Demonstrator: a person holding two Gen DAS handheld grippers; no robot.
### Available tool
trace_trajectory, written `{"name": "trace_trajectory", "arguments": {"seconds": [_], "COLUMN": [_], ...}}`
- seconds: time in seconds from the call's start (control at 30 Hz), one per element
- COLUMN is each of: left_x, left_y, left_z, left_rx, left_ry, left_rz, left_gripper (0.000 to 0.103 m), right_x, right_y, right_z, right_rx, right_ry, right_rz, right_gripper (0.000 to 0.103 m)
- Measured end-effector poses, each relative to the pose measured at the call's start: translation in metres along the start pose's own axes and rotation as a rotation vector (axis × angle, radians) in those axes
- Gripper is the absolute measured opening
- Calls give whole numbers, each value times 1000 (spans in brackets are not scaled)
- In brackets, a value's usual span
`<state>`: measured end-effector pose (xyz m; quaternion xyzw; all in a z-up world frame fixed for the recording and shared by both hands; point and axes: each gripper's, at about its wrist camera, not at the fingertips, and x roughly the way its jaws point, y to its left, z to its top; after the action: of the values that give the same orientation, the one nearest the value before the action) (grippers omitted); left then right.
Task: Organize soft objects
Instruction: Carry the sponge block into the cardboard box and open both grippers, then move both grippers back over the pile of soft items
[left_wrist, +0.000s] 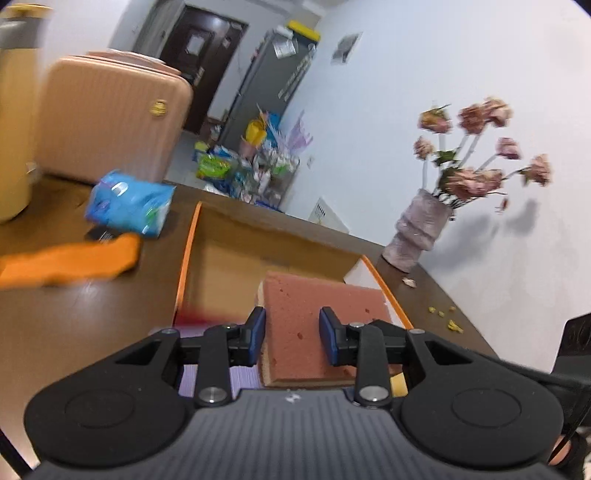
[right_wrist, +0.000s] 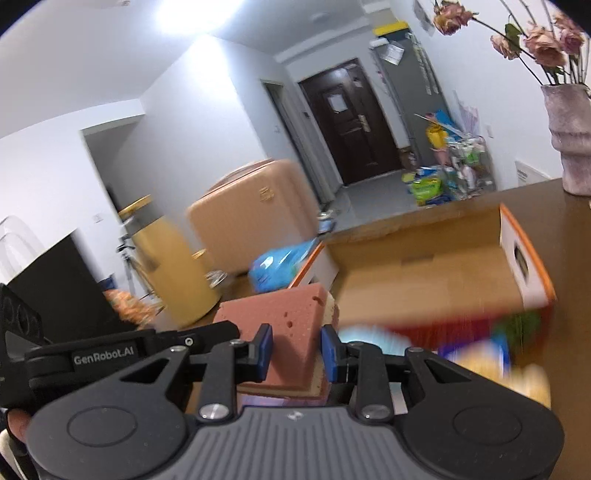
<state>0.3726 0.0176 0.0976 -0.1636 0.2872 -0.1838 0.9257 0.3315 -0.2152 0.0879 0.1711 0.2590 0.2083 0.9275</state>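
A pink sponge block (left_wrist: 314, 321) with a pale yellow layer on its side is held over the near end of an open cardboard box (left_wrist: 236, 254) with orange edges. My left gripper (left_wrist: 292, 334) is shut on one end of it. My right gripper (right_wrist: 296, 350) is shut on the same pink sponge (right_wrist: 280, 332), beside the box (right_wrist: 424, 269). Blurred colourful items (right_wrist: 480, 347) lie in the box. An orange cloth (left_wrist: 74, 260) and a blue soft pack (left_wrist: 129, 203) lie on the brown table (left_wrist: 92, 314) left of the box.
A vase of dried pink flowers (left_wrist: 421, 229) stands at the table's far right by the wall. A peach suitcase (left_wrist: 107, 122) and a yellow container (left_wrist: 11, 122) stand beyond the table on the left. Small crumbs (left_wrist: 443, 317) lie right of the box.
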Motion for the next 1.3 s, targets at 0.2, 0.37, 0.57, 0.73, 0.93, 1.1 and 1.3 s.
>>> {"name": "trace_trajectory", "arguments": {"seconds": [0.2, 0.37, 0.57, 0.73, 0.93, 1.1, 1.3], "left_x": [147, 211, 211, 177, 106, 31, -43], "left_y": [32, 37, 28, 17, 0, -24, -53], "left_z": [83, 95, 100, 98, 94, 65, 3], "left_rx": [18, 156, 255, 261, 300, 361, 419], "left_ry": [163, 216, 166, 116, 22, -114, -274], "left_rz": [158, 278, 310, 295, 337, 375, 393], "left_gripper": [32, 36, 44, 53, 77, 98, 103], "right_x": [155, 245, 277, 246, 141, 38, -52], "right_y": [-64, -110, -115, -94, -83, -77, -57], "right_z": [93, 111, 111, 109, 132, 127, 81], "right_rx": [156, 310, 263, 106, -41, -157, -247], "right_ry": [197, 325, 362, 282, 162, 27, -147], "right_rz": [-87, -113, -122, -128, -248, -383, -471], "right_gripper": [28, 28, 27, 31, 50, 85, 92]}}
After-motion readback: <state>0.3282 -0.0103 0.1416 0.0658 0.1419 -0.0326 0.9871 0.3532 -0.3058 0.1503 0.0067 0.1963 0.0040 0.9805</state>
